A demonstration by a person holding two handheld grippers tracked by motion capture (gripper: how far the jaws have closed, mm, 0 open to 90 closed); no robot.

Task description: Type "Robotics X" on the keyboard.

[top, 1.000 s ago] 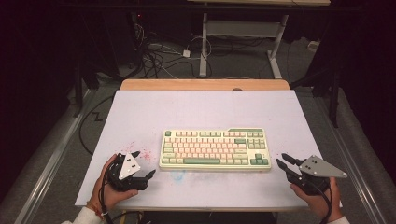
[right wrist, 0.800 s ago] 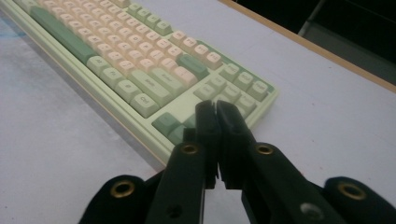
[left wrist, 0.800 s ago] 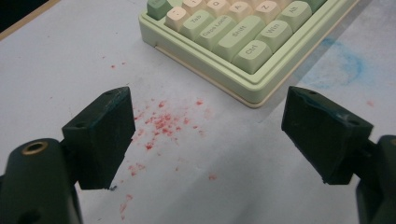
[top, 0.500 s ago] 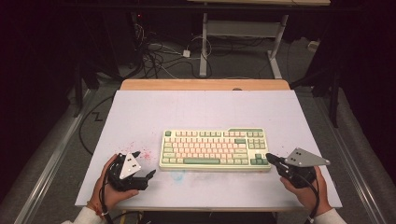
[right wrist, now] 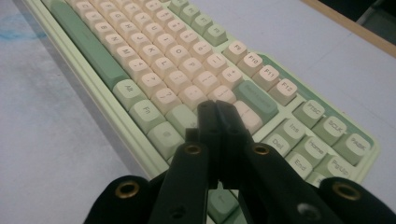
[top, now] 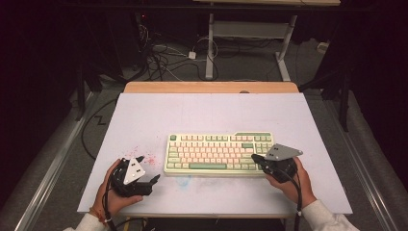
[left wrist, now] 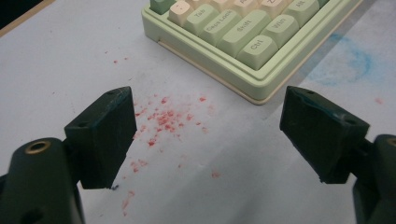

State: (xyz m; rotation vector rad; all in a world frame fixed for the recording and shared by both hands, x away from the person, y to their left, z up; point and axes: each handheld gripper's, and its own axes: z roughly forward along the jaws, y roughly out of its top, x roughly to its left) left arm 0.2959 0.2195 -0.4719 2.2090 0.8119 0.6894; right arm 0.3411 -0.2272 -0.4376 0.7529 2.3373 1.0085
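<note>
1. Table point(top: 202, 110) first, the biggest thing here: a pale, flat top with bare room all round, so anything on it can be slid about as well as lifted

2. Keyboard point(top: 219, 154) next, lying flat near the front edge of the table, a little right of centre, between the two hands; pale green case, cream and green keys. My read: a rigid slab with some weight to it, stiff enough not to flex, and its smooth plastic sides could slip in hard jaws. The keycaps are the delicate part and may pop off if pinched, so the low case rim at the short ends or a front corner looks the safer hold, not the keys

3. Right gripper point(top: 260, 160) is at the keyboard's right end, its tip over the keys near the arrow cluster; in the right gripper view point(right wrist: 217, 114) its jaws are pressed together with nothing between them. Whether the tip touches a key I cannot tell

4. Left gripper point(top: 148, 169) sits on the table near the keyboard's front left corner, apart from it; its own view point(left wrist: 208, 130) has the jaws spread wide and empty, the corner point(left wrist: 261, 91) just ahead

5. Red specks point(left wrist: 163, 119) smallest of all, scattered on the table between those spread jaws; a faint blue smudge point(left wrist: 348, 56) lies just in front of the keyboard
</note>
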